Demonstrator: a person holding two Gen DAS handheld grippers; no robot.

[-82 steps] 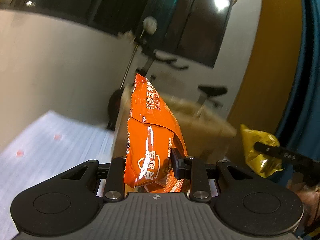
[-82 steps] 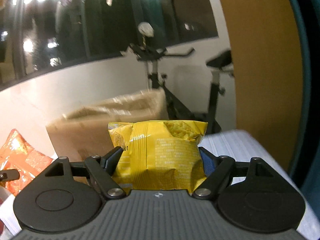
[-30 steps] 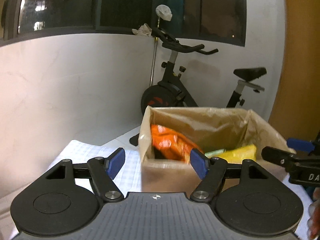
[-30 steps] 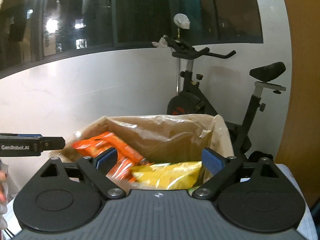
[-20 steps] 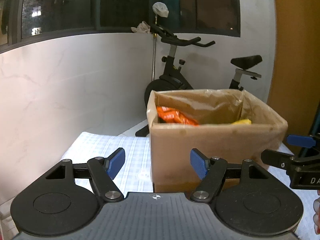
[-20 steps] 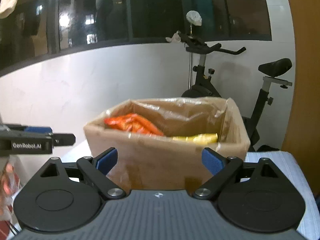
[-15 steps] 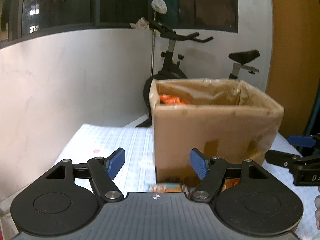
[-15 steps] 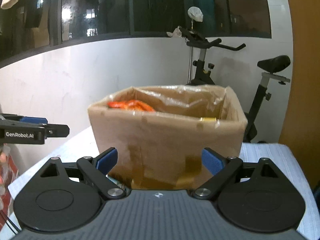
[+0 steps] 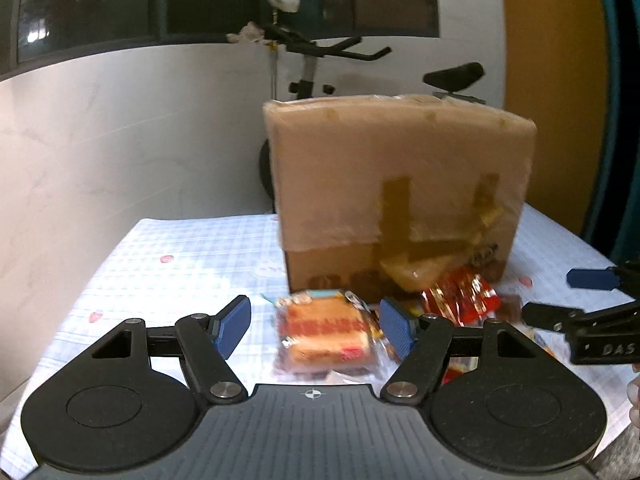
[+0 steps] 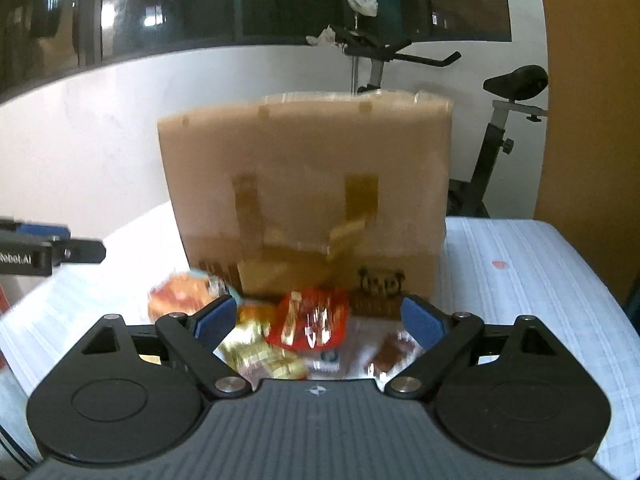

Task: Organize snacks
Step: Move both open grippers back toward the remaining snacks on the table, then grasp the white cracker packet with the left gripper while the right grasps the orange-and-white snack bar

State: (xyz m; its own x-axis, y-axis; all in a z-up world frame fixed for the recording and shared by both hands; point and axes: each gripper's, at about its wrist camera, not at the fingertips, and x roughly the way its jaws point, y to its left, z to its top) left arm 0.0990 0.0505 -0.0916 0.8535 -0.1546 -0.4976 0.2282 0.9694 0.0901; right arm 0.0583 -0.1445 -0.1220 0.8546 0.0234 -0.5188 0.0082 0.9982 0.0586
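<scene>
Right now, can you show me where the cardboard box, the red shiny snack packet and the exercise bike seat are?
cardboard box [image 9: 392, 168], left wrist view, front wall.
red shiny snack packet [image 10: 312, 320], right wrist view, wrapper middle.
exercise bike seat [image 10: 516, 78], right wrist view, saddle top.

Centre frame, on checked white tablecloth [image 9: 168, 256]: tall brown cardboard box [image 9: 400, 184]. Before it, lower centre: clear-wrapped orange biscuit pack [image 9: 324, 330]; to its right, touching box foot, crinkled red foil packet [image 9: 460, 298]. Behind box, upper right: black exercise bike [image 9: 320, 52].
</scene>
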